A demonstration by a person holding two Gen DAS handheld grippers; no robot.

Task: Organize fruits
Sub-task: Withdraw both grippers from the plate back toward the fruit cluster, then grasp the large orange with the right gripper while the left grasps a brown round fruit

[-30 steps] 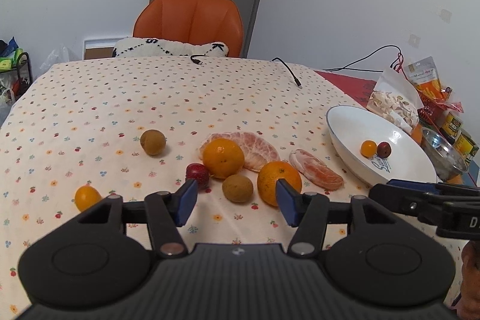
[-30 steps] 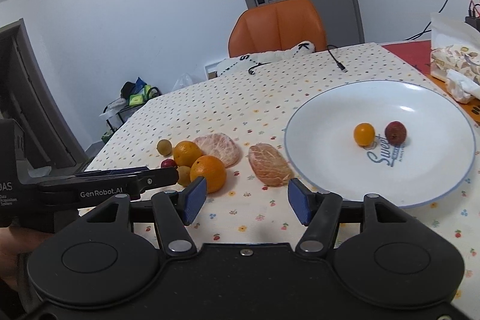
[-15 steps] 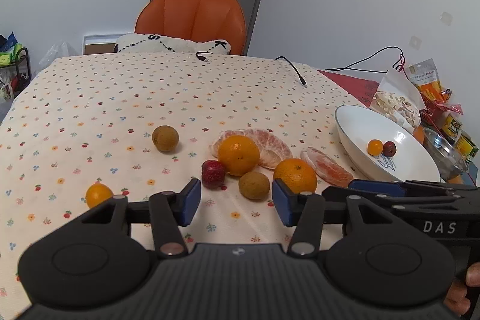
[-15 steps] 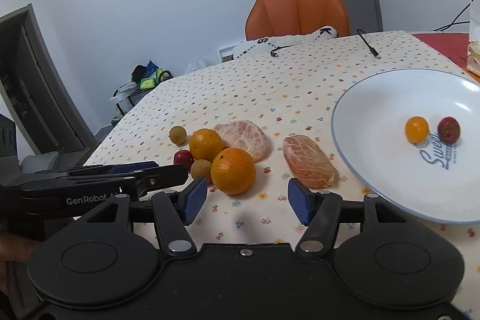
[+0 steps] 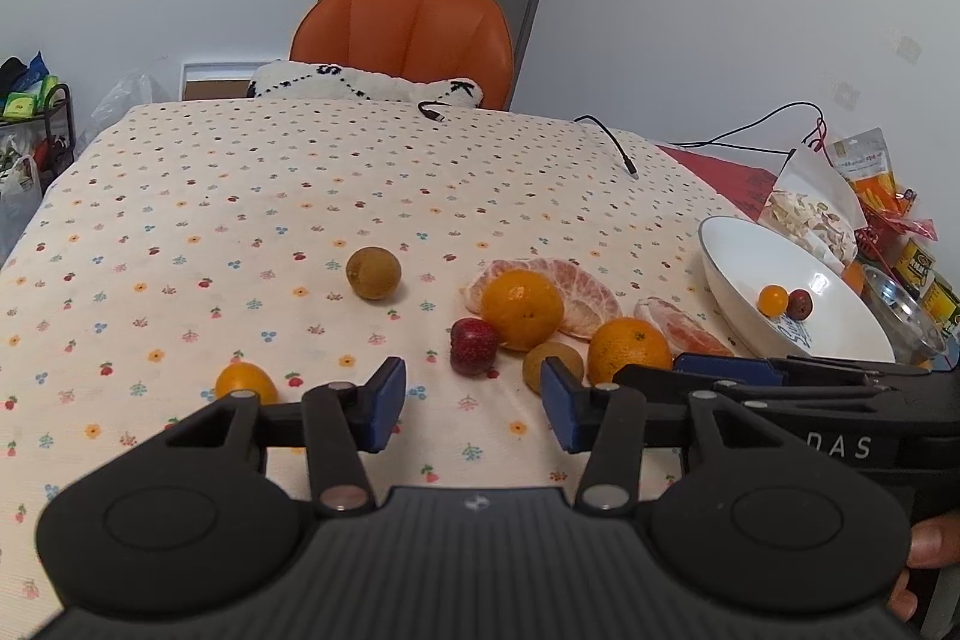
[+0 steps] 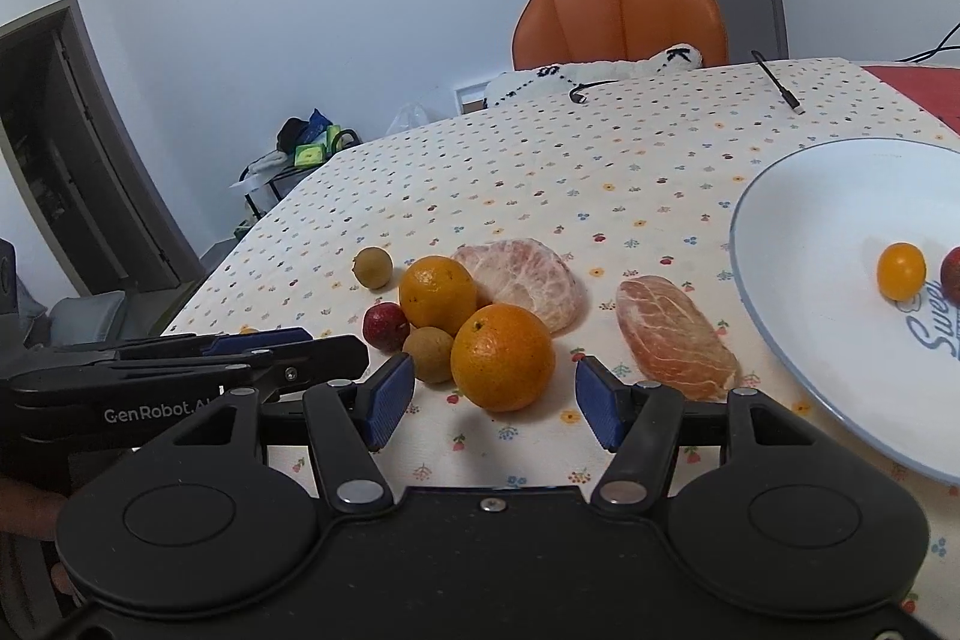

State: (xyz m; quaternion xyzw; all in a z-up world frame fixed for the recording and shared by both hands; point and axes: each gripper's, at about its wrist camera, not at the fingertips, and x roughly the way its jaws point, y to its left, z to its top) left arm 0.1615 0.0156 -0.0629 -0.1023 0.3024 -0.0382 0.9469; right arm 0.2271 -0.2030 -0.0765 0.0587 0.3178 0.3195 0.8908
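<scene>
The near orange lies on the flowered tablecloth, just ahead of your right gripper, whose blue pads stand apart and empty. A longan touches its left side (a second orange behind). Your left gripper is likewise spread, facing a red fruit. The white plate holds two small fruits.

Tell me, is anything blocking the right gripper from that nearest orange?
Nothing visible does. The right gripper is open, with the orange just ahead between its fingers; a small brown fruit touches its left side.
</scene>
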